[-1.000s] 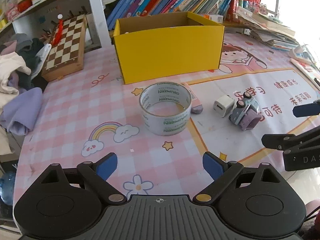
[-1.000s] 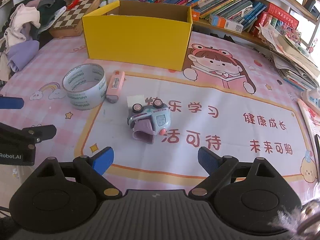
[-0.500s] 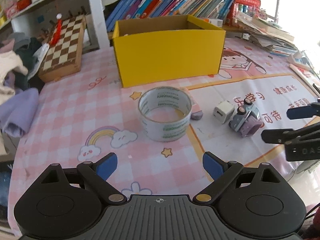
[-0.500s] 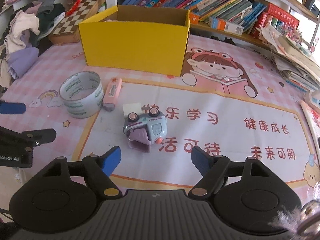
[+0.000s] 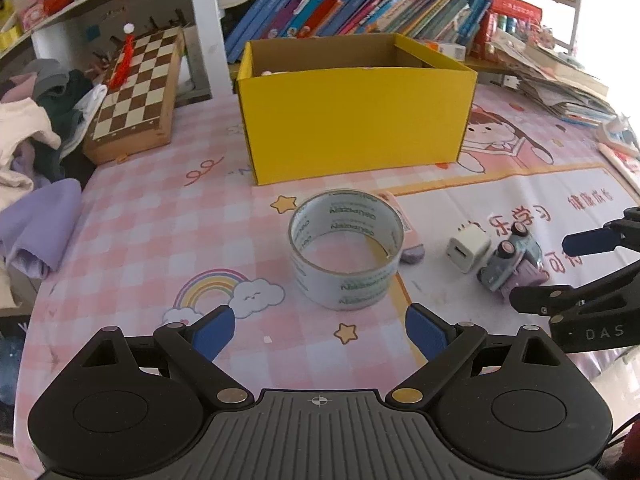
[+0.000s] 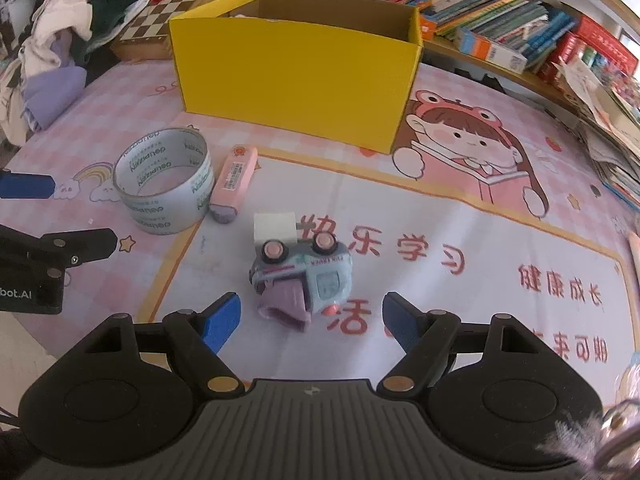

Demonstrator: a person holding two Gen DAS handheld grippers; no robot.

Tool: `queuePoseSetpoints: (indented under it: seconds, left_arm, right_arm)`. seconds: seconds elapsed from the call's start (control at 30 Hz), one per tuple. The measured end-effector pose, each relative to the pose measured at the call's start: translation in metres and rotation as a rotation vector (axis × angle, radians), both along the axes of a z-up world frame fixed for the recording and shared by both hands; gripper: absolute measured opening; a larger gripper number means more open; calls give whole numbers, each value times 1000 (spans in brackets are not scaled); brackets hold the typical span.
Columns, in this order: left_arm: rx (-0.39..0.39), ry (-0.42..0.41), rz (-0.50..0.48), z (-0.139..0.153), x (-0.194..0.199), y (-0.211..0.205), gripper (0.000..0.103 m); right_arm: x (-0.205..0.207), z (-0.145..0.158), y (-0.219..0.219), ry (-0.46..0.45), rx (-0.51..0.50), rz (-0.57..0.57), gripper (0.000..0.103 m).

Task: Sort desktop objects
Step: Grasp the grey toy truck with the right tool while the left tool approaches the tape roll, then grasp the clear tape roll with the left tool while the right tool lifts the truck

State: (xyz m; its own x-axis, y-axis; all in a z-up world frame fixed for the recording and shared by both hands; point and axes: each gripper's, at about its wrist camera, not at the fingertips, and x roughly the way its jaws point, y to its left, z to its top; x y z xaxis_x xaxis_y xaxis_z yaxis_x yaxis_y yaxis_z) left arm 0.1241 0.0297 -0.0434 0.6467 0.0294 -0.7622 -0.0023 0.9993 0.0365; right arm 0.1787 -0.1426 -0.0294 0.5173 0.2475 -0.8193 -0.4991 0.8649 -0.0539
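Observation:
A roll of clear tape (image 5: 346,248) stands on the pink mat just ahead of my left gripper (image 5: 319,334), which is open and empty. A pale blue toy car (image 6: 304,280) lies on its side, wheels up, right in front of my right gripper (image 6: 312,322); its jaws are open on either side of the car's near end, apart from it. A white charger cube (image 6: 275,227) touches the car's far side. A pink eraser (image 6: 233,183) lies beside the tape (image 6: 166,184). The open yellow box (image 5: 356,112) stands behind them all.
A chessboard box (image 5: 136,92) and a heap of clothes (image 5: 28,152) lie at the left. Books fill the shelf (image 5: 344,4) behind the box, and stacked papers (image 6: 608,96) sit at the right. The table's left edge (image 5: 28,320) drops off near my left gripper.
My right gripper has moved closer to the toy car and its jaws have narrowed a little. The left gripper has edged nearer to the tape roll.

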Motion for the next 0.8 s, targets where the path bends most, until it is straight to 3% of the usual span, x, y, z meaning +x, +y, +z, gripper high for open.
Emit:
queuePoseSetpoints:
  seconds: [0.2,0.4,0.8]
  left_arm:
    - [-7,8,18,-2,6,0,94]
    - [-16,17,37,-6,15,1,94]
    - [5,21,3,-12,38,-9,94]
  right_arm:
    - [13,-2,7,10,-18,31,77]
    - [21,-8,7,40,-23,59,59]
    - [22,0,-7,11,0,57,58]
